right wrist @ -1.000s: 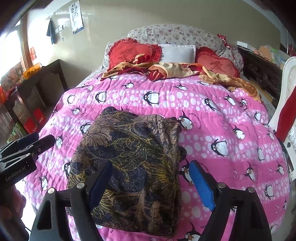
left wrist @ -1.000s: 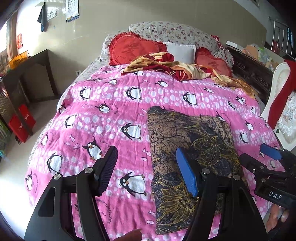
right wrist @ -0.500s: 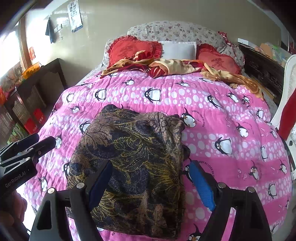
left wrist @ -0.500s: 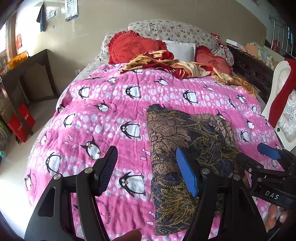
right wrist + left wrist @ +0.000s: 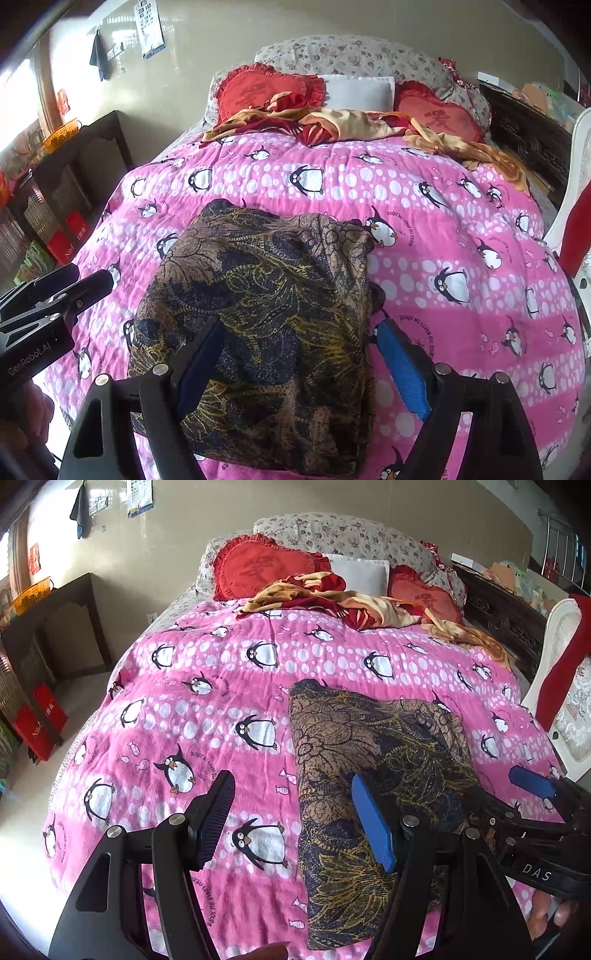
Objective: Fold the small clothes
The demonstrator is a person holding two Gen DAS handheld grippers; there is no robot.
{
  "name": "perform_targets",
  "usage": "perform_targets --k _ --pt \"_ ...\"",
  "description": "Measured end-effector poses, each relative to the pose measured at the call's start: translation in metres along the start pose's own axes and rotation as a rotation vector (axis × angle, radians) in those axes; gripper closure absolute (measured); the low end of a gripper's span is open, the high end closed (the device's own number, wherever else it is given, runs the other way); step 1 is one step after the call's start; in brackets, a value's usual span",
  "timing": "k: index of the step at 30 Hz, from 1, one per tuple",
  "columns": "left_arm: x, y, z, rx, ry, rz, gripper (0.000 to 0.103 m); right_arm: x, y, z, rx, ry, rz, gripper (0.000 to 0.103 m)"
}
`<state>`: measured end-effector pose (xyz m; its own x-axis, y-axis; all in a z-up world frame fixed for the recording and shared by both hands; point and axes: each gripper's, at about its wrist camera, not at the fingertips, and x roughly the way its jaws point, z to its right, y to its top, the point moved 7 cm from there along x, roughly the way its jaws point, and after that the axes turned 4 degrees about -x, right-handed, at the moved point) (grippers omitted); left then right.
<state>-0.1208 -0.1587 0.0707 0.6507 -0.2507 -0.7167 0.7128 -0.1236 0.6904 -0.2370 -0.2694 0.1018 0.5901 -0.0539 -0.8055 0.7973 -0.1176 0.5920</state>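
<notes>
Left wrist view: the left gripper (image 5: 293,818) is seen with its jaws spread apart, and nothing is gripped between them. One finger (image 5: 216,814) is dark and hangs over the pink blanket (image 5: 192,723), the other finger (image 5: 373,827) is blue and hangs over the left edge of the folded cloth (image 5: 373,760). Whether the blue finger touches the fabric cannot be told.

The folded cloth is dark, with a brown and yellow flower pattern. It is laid flat on the blanket, near the foot edge of the bed and toward its right side. The blanket is printed with penguins and white dots.

In the right wrist view, the right gripper (image 5: 301,365) is also held wide and released. Its dark finger (image 5: 201,365) is over the near part of the cloth (image 5: 266,295), and its blue finger (image 5: 402,369) is just beside the right edge of the cloth, over the blanket (image 5: 461,229). The cloth is not pinched by it.

Each gripper is seen from the other camera at the side of the picture, and part of a hand (image 5: 546,912) is visible under the right one.

At the head edge of the bed, two red heart cushions (image 5: 258,88), a white pillow (image 5: 356,92) and a crumpled yellow and red cloth (image 5: 332,123) are placed. A dark wooden cabinet (image 5: 48,627) is seen beside the left edge of the bed.
</notes>
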Motion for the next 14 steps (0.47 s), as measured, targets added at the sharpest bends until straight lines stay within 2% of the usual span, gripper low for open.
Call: perform_targets --k 14 --pt "0.014 0.001 -0.012 -0.044 -0.02 0.007 0.037 0.018 -0.004 0.006 0.007 0.009 -0.033 0.021"
